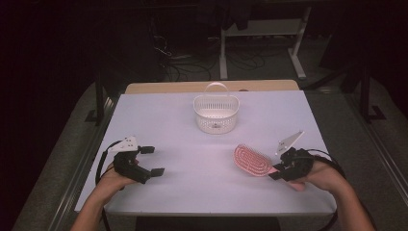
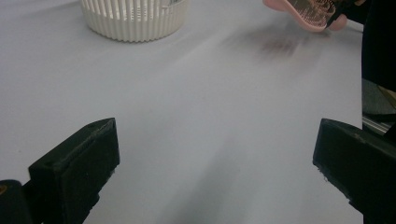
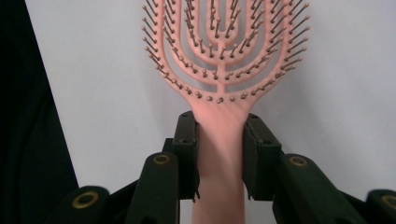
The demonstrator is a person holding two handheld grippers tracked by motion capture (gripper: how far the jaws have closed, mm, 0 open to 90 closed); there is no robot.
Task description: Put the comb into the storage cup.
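- My right fingers (image 3: 219, 154) clamp the pink hairbrush (image 3: 222, 56) by its handle, lower right of the high view.
- My left fingers (image 1: 151, 160) (lower left) gape, holding nothing.
- White basket (image 1: 216, 113) sits upper centre on the counter (image 1: 192, 159).

A white table (image 1: 159, 120) stands lit in a dark room. A wooden edge (image 1: 168, 87) shows along its far side. Beyond it, cables (image 1: 178, 62) lie tangled on grey floor (image 1: 269, 67) beside a white frame (image 1: 262, 33).
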